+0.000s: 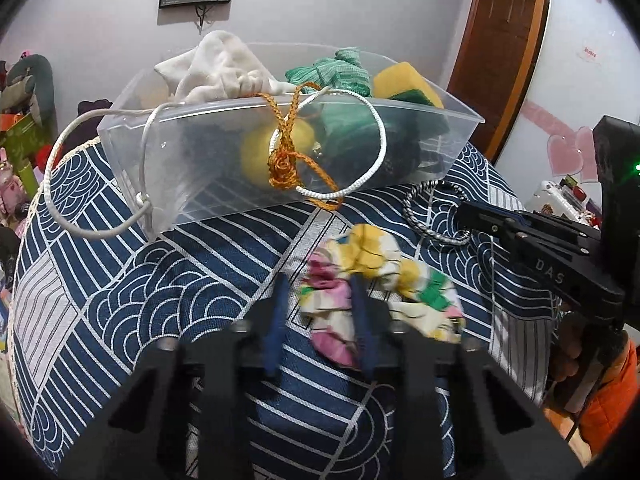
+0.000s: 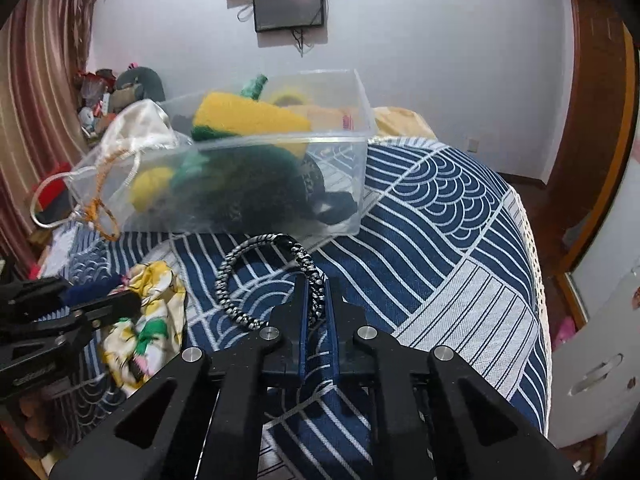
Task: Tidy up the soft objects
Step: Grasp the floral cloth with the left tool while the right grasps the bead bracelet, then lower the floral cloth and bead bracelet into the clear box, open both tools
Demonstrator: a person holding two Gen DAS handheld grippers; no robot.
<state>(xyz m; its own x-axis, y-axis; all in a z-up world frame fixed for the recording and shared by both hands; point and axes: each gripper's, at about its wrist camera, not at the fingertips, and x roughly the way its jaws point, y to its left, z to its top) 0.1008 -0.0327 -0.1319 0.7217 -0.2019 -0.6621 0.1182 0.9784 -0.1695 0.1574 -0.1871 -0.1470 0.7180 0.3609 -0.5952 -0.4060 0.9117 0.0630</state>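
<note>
A clear plastic bin [image 1: 460, 108] [image 2: 360, 148] on the blue patterned tablecloth holds a white cloth [image 1: 216, 68], green cloths, a yellow-green sponge [image 2: 248, 116] and a yellow ball [image 1: 260, 152]. White and orange cords [image 1: 284, 148] hang over its front wall. A floral cloth [image 1: 372, 280] [image 2: 156, 316] lies crumpled in front of the bin. My left gripper [image 1: 318, 292] is open, its right finger resting on the cloth's left part. My right gripper [image 2: 318, 284] is shut on a black-and-white braided cord loop [image 2: 228, 276] lying on the tablecloth; it also shows in the left wrist view [image 1: 412, 208].
The tablecloth [image 2: 460, 240] has a lace edge at the right. A wooden door frame [image 1: 500, 40] and wall screens [image 2: 288, 4] stand behind. Clutter and toys [image 1: 24, 120] sit at the far left.
</note>
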